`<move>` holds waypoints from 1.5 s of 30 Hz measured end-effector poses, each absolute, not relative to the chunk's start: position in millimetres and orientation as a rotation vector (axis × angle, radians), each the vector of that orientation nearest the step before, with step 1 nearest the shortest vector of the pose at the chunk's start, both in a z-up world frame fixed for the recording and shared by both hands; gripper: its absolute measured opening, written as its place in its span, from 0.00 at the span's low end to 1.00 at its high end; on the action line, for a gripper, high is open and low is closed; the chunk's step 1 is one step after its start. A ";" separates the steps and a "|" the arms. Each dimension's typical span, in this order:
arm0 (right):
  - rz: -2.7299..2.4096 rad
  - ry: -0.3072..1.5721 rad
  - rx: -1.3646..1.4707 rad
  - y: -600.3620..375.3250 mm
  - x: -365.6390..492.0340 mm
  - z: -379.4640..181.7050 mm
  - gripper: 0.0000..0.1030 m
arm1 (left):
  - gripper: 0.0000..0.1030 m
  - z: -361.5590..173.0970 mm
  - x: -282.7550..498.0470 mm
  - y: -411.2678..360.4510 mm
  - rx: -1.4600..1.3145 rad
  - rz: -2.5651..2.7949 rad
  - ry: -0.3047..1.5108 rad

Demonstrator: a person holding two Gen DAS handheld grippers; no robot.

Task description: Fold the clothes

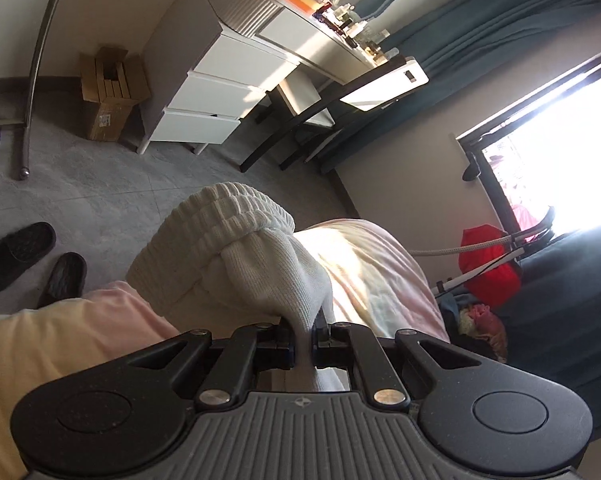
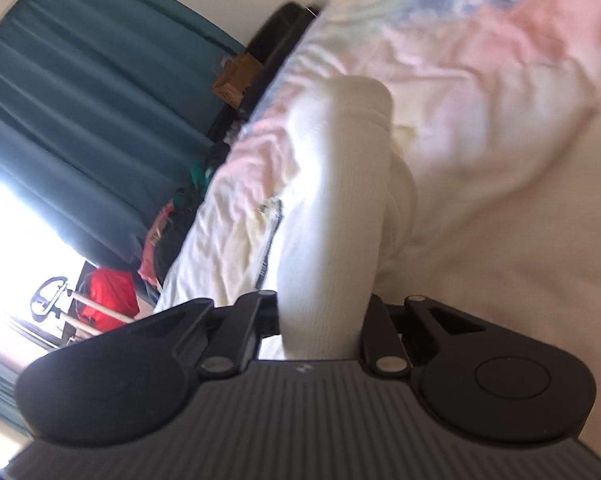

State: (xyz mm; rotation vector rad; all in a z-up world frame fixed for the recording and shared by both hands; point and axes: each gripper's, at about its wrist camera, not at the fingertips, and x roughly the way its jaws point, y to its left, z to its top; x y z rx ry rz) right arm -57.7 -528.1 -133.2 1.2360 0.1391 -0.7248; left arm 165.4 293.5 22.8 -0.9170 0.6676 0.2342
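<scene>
The folding has barely begun, by the look of it: one white ribbed knit garment (image 1: 236, 248) is lifted off the bed, bunched and unfolded, and no finished pile shows in either view. The left gripper (image 1: 304, 336) is pinched tight on a gathered piece of this knit, which rises ahead of its jaws and flops over to the left, its ribbed band uppermost. The right gripper (image 2: 320, 320) likewise clamps white knit fabric (image 2: 336, 208), a thick roll of it standing straight out ahead of the jaws; I judge it the same garment, though neither view shows the two grips together. Below and beyond both grippers lies the pastel pink-and-yellow bedcover (image 1: 380, 264). Still to do: spread the piece flat, then fold it. Counted: one garment in hand, two grippers, two dark slippers (image 1: 16, 256) on the floor left of the left gripper, one white drawer unit (image 1: 228, 92) far ahead, one red bag (image 1: 484, 264) to the right.
</scene>
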 end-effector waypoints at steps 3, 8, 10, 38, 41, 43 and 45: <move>-0.721 0.167 1.371 -532.8 -79.7 -149.6 0.14 | 0.08 -6.9 141.8 307.5 -0.869 0.243 0.728; -0.748 0.199 1.383 -530.6 -83.4 -153.3 0.14 | 0.14 -61.6 107.9 315.3 -0.775 0.134 0.703; -0.748 0.207 1.359 -530.8 -81.4 -150.5 0.14 | 0.34 -68.3 92.9 321.6 -0.801 0.132 0.701; -0.636 0.072 1.455 -546.6 -93.2 -166.4 0.80 | 0.97 -16.0 59.2 -0.9 -0.102 -0.250 0.599; -0.611 0.046 1.453 -550.7 -95.4 -170.7 0.81 | 0.98 -48.0 60.1 -24.2 -0.021 -0.255 0.550; -0.607 0.048 1.421 -550.5 -92.8 -169.4 0.82 | 0.98 -70.3 65.6 -31.7 0.010 -0.255 0.603; -0.609 0.065 1.373 -549.5 -87.5 -166.2 0.80 | 0.98 -91.6 71.0 -37.8 0.041 -0.249 0.657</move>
